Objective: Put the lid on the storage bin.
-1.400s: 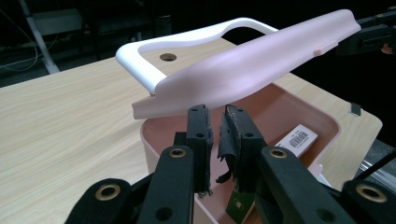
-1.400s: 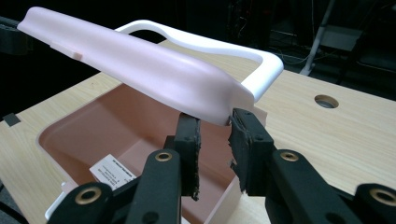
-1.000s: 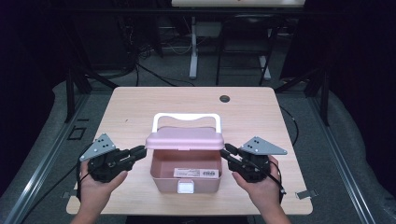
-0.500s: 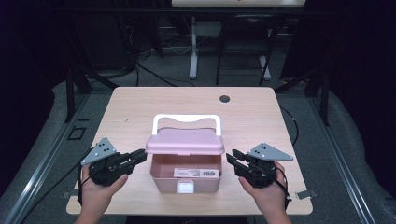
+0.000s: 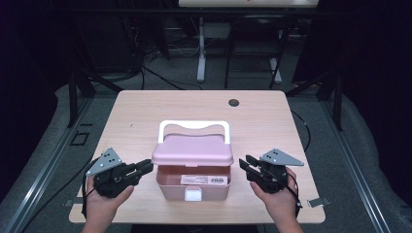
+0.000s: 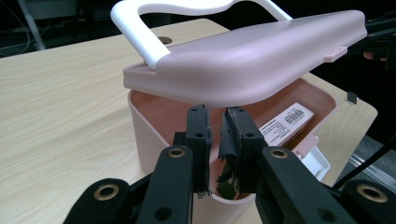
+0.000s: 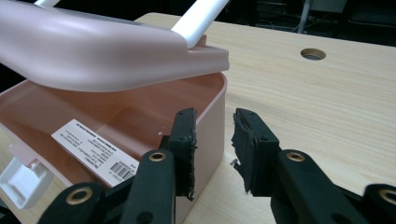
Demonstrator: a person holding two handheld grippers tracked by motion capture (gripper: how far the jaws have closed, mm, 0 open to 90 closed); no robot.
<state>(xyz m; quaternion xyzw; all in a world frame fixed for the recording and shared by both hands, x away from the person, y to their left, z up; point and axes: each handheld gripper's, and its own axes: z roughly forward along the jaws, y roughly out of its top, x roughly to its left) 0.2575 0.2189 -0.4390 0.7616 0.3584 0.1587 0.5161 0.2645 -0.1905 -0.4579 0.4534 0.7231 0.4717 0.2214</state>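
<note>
Two tongs flank a pink box (image 5: 193, 182) that sits near the front edge of the wooden bench (image 5: 145, 116), roughly midway between its sides. The box's pink lid (image 5: 193, 150) is raised and tilted, so the front of the box gapes open, and a white handle (image 5: 193, 125) arches over the back of the lid. Inside the box, a white label with a barcode (image 5: 205, 180) lies against the inner wall, and a white latch (image 5: 193, 195) hangs at the front. The left tongs (image 5: 147, 167) are held just beside the box's left wall, jaws pointing at it; in the left gripper view, only a narrow gap parts them, nothing is held, and the box rim sits right behind them. The right tongs (image 5: 244, 162) are just beside the box's right wall, apart from it in the high view; in the right gripper view, their jaws stand somewhat wider, empty, with the box's corner just behind the left jaw. A round hole (image 5: 234, 102) marks the far part of the bench.
</note>
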